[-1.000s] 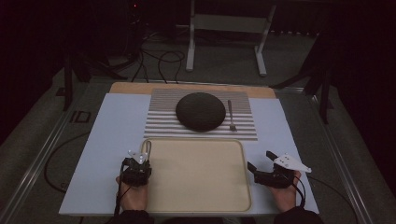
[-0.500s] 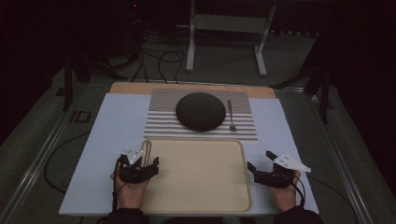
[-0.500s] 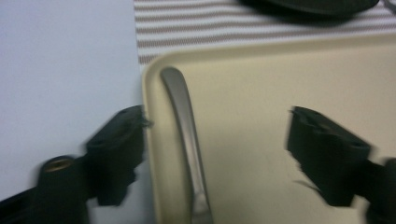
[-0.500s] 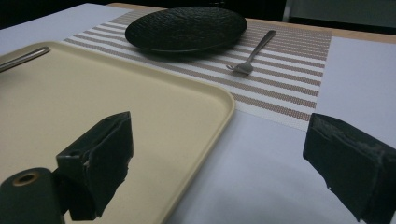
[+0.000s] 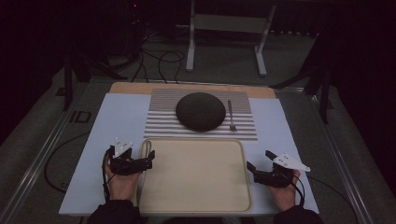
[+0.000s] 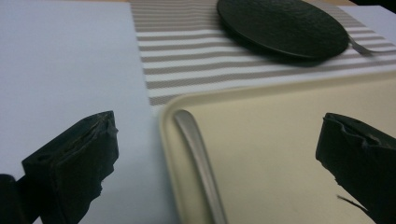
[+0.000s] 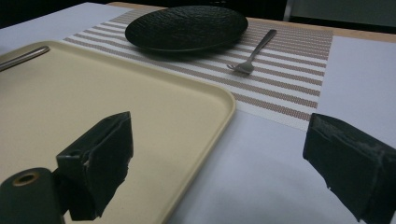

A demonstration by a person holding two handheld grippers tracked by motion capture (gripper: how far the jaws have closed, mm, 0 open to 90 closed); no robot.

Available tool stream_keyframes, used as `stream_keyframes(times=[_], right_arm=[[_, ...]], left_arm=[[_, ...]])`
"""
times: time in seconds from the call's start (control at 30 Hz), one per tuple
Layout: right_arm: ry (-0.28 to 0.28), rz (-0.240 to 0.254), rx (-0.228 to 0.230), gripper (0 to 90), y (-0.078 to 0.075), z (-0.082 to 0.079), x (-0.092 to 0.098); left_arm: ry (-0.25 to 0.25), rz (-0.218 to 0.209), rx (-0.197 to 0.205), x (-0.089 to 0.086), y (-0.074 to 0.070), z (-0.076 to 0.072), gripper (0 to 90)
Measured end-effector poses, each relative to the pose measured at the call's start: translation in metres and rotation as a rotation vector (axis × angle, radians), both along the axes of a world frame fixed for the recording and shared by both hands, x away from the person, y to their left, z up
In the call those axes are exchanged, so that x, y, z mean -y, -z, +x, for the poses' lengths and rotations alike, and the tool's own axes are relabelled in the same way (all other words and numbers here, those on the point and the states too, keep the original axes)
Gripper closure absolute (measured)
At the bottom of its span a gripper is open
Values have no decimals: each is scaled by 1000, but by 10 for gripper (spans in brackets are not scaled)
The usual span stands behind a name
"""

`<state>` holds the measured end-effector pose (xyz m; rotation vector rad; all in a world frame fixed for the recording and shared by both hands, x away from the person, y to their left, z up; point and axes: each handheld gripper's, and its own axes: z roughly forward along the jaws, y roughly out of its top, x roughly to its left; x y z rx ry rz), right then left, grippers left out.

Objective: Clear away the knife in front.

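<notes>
Nearest to the person's side of the table, the left gripper (image 5: 148, 157) sits at the left edge of the beige tray (image 5: 196, 205), held in the left hand (image 5: 120, 179). Its jaws have just been opening and now stand wide apart, with nothing clamped between them. In the left gripper view, one jaw is over the pale blue table cover (image 6: 65, 65) and the other over the tray floor (image 6: 280, 140).

Between those jaws, and apart from both, a metal utensil (image 6: 198, 154) lies inside the tray along its left wall. Only its long, flat handle is visible; which kind of utensil it is cannot be told. From the high view the same utensil (image 5: 146, 148) shows as a thin pale strip at the tray's near-left corner region, just beside the gripper tips.

On the opposite side, the right gripper (image 5: 260, 164) rests at the tray's right edge in the right hand (image 5: 282, 186). Its jaws are also spread, holding nothing; in the right gripper view one jaw is above the tray rim (image 7: 219, 102) and the other above the table cover.

Farther out, a striped placemat (image 5: 161, 121) lies just beyond the tray. A dark round plate (image 5: 201, 111) sits at its centre. A fork (image 5: 230, 114) lies on the mat just to the right of the plate, apart from it.
</notes>
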<state>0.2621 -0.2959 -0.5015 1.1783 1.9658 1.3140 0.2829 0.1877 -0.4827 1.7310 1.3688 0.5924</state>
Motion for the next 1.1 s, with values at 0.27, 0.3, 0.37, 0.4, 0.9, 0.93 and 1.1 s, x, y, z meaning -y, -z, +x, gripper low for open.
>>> stream_keyframes(times=[0.27,0.3,0.37,0.4,0.9,0.93,1.1], right_arm=[[4,-3,1,86,0,0,1],[4,-3,0,86,0,0,1],[5,-3,-1,86,0,0,1],[6,-2,-1,86,0,0,1],[21,-10,4,86,0,0,3],[17,-8,6,86,0,0,2],[12,-14,14,86,-2,0,1]], left_arm=[[31,42,57,-19,-10,5,0],[25,48,53,-22,-12,5,0],[21,49,46,-28,-14,6,0],[19,48,43,-32,-15,6,0],[60,57,122,-75,-6,-1,0],[56,54,126,-77,-5,-3,0],[46,59,135,-84,-1,-13,0]])
